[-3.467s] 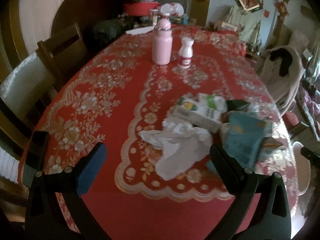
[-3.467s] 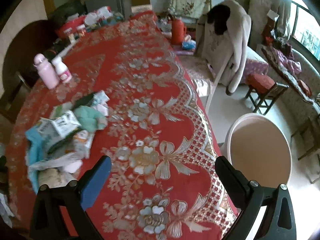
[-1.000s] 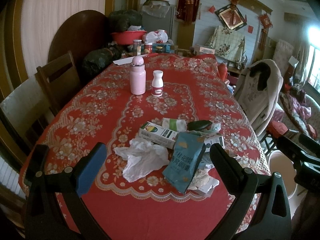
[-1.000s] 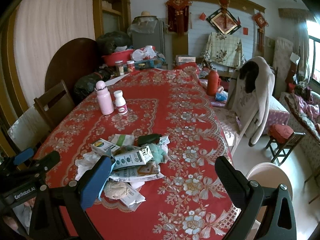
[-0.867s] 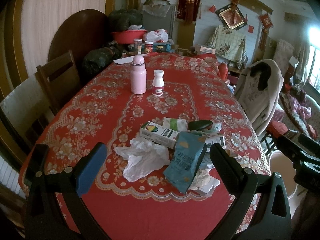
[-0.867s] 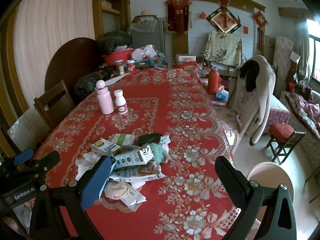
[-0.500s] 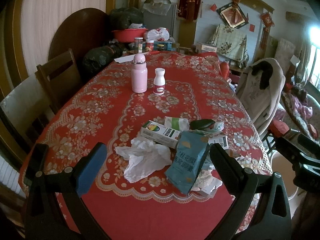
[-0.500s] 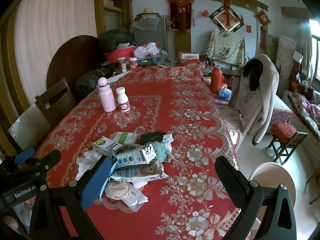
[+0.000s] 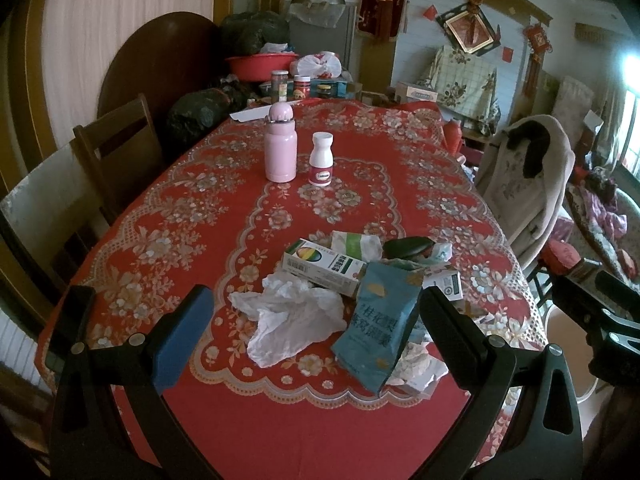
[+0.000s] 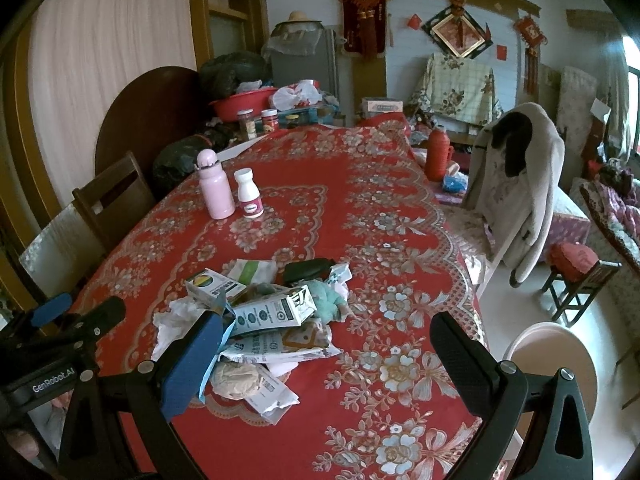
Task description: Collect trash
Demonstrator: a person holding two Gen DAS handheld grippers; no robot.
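Both tools, left tool [image 9: 312, 324] and right tool [image 10: 326, 352], hang wide open and empty-handed above the trash pile [image 9: 352, 284] on the desk [image 9: 224, 200].

Black tools [image 9: 314, 320], blue pads [image 9: 180, 340]

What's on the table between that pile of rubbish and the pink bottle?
Nothing: only bare red floral tablecloth lies between the trash pile and the pink bottle. A white pill bottle stands beside the pink one. Both wrist views show it.

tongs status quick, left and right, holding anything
Left tongs: open, holding nothing, above the trash pile.
Right tongs: open, holding nothing.
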